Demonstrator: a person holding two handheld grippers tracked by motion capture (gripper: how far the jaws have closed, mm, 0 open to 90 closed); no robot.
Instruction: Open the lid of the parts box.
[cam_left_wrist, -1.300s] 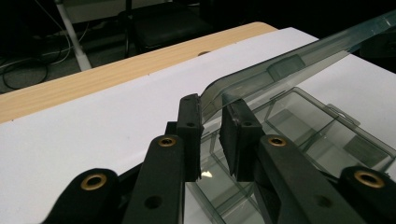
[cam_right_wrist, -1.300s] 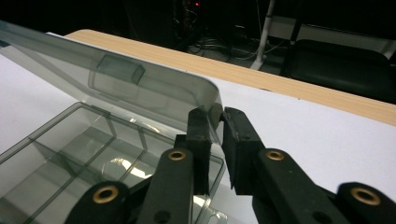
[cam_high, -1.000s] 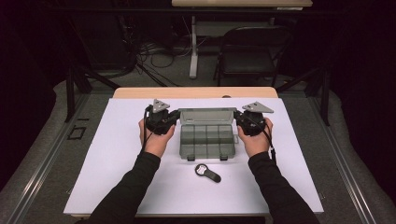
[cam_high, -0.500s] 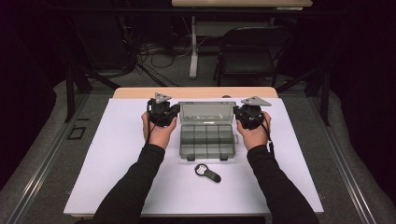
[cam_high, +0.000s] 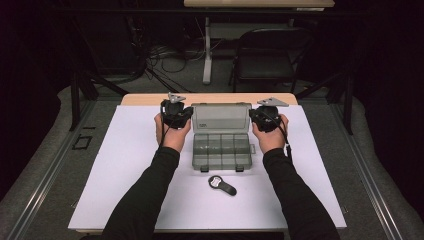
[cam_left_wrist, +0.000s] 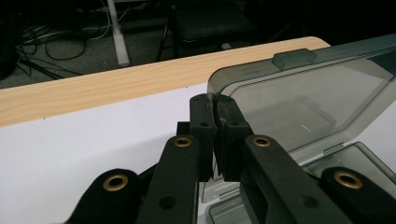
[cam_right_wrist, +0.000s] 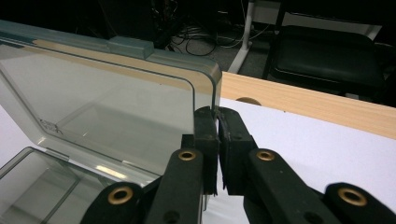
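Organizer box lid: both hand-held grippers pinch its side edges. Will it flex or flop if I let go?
The lid looks like thin clear plastic, so it probably flexes a little under the left hand-held gripper and right hand-held gripper. It stands raised off the tray, so once released it may swing on its hinge. The compartments look empty, so the box is likely light and could slide.

surface (cam_high: 125, 165): white sheet over my wood top | floor (cam_high: 45, 150): grey carpet all round | 12 o'clock: black folding chair (cam_high: 267, 55), white table leg (cam_high: 206, 50), tangled cables (cam_high: 160, 52) | backdrop dark, light from above
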